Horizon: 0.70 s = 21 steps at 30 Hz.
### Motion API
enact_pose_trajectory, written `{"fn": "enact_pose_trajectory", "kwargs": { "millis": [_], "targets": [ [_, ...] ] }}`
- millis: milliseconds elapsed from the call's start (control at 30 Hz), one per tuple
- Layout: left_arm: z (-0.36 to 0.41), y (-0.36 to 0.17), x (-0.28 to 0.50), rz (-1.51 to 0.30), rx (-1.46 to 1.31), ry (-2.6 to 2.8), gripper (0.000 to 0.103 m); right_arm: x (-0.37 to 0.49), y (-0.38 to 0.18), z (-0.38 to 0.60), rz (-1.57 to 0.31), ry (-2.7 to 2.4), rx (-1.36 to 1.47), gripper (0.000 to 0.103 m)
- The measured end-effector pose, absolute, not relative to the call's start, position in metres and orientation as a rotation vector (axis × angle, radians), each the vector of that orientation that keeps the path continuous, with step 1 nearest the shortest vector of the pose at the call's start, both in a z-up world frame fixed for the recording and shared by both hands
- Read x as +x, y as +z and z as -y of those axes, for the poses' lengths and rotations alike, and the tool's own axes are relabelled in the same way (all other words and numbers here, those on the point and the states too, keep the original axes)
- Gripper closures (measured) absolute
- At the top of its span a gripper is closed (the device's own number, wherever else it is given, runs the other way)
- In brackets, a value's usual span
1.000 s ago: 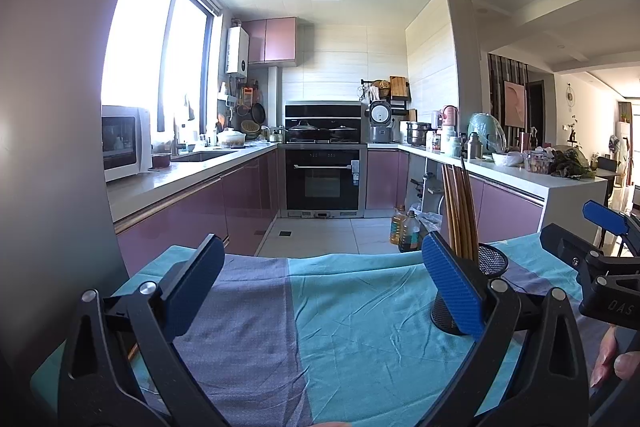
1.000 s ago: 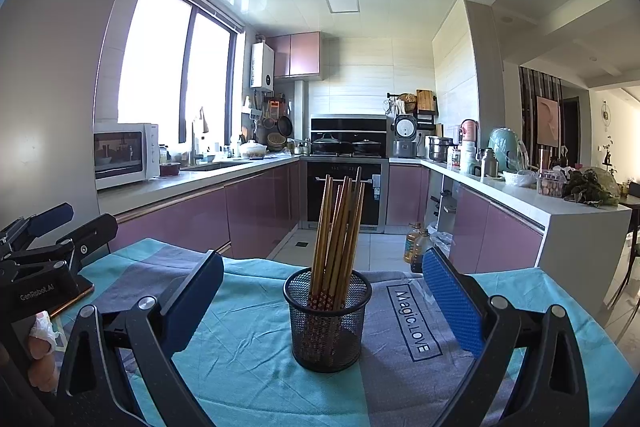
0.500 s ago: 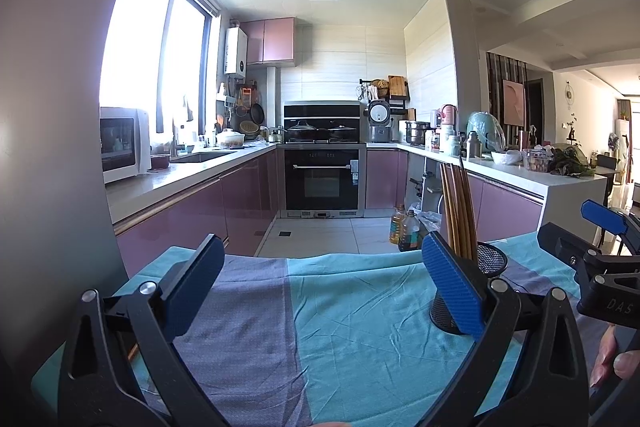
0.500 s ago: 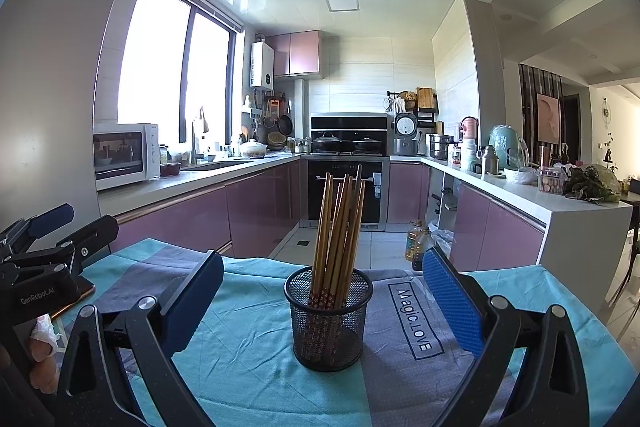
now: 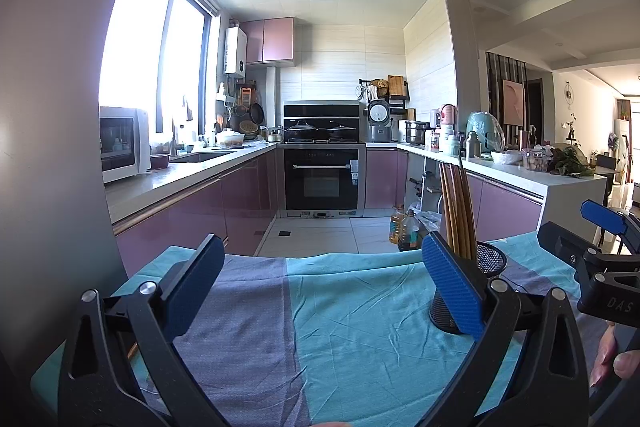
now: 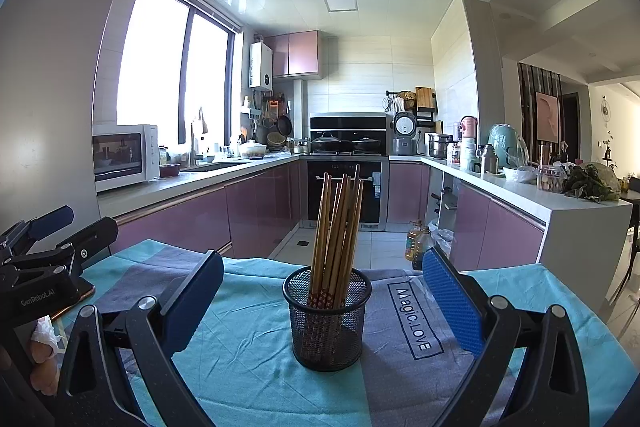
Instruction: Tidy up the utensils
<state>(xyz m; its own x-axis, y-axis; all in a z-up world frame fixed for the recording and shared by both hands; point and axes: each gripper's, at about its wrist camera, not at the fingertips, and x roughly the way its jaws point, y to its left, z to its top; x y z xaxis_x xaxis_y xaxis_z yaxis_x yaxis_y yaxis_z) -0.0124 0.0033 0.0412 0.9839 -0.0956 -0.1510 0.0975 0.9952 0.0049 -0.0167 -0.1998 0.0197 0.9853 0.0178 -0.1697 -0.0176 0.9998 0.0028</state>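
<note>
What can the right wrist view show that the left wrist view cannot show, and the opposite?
Only the right wrist view shows the whole mesh holder, centred between the open right gripper's fingers, plus the "Magic.LOVE" print.

Only the left wrist view shows bare cloth between the open left gripper's fingers; the holder is partly hidden behind its right finger.

Both show the chopsticks upright in the holder, the teal tablecloth, the oven, and the other gripper at the edge.

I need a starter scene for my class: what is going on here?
A person holds a gripper in each hand over a table with a teal cloth. Both the left gripper and right gripper are open and hold nothing. Wooden chopsticks stand in a mesh cup, which sits straight ahead of the right gripper, untouched.
</note>
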Motion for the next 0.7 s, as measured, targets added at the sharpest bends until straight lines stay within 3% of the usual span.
{"fn": "enact_pose_trajectory", "kwargs": {
  "millis": [700],
  "targets": [
    [-0.0033, 0.0408, -0.0122, -0.151, 0.014, -0.097, 0.006, -0.0166, 0.02, 0.1994, -0.17, 0.016, 0.003, 0.007]
  ]
}}
